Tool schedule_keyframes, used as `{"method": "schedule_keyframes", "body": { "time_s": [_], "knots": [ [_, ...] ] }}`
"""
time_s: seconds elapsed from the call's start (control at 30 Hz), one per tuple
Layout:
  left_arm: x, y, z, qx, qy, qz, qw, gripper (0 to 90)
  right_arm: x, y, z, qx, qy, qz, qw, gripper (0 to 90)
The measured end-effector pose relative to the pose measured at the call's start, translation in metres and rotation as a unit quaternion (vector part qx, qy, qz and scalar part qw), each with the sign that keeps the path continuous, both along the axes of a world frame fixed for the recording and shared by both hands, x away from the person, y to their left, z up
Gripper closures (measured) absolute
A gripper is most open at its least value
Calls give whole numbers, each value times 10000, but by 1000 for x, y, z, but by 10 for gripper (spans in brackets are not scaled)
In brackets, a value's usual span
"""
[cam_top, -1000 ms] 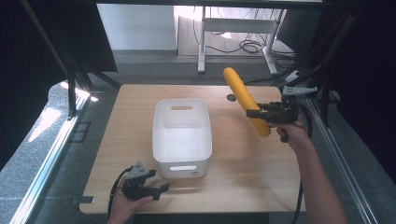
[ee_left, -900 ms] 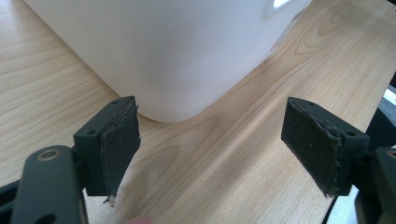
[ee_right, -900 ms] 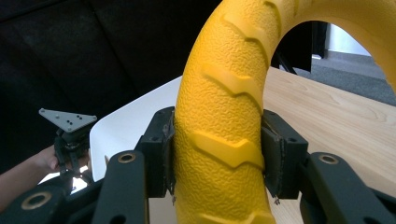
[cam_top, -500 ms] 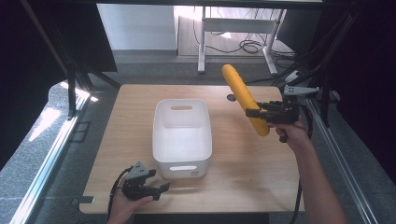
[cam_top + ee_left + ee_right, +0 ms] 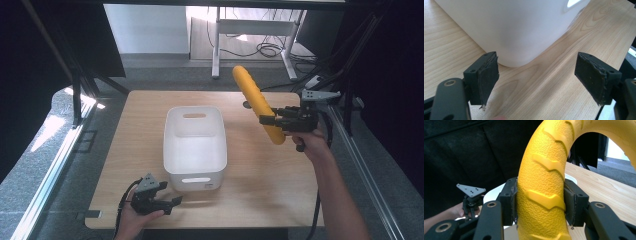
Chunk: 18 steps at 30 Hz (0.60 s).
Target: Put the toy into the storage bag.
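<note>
The left gripper (image 5: 165, 204) was kept where it had been a second earlier, low over the surface (image 5: 260, 185) at its near edge, its jaws spread wide with nothing between them. Just ahead of those jaws stood the white bin (image 5: 524, 27), unmoved, one rounded corner nearest but not touched. To the right, the right gripper (image 5: 268, 120) was seen clenched on the yellow textured corn-shaped toy (image 5: 257, 102), grasped near its lower end, both pads (image 5: 571, 202) pressed against its sides. The toy was held above the surface, tilted, its upper end leaning away from the hand. Hardly any shift from the earlier frames was noted.
</note>
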State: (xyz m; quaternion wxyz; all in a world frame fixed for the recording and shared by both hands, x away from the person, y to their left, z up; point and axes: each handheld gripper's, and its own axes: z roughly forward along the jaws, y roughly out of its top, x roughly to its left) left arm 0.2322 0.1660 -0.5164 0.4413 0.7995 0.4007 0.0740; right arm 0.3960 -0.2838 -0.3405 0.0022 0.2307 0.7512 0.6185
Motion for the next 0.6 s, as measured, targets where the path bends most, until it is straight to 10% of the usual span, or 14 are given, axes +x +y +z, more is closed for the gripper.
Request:
{"method": "schedule_keyframes", "body": {
  "time_s": [0.6],
  "knots": [
    [0,-1,-1,27,14,-16,10000,196,-4,12,6,220,-80,165,9996,523]
  ]
}}
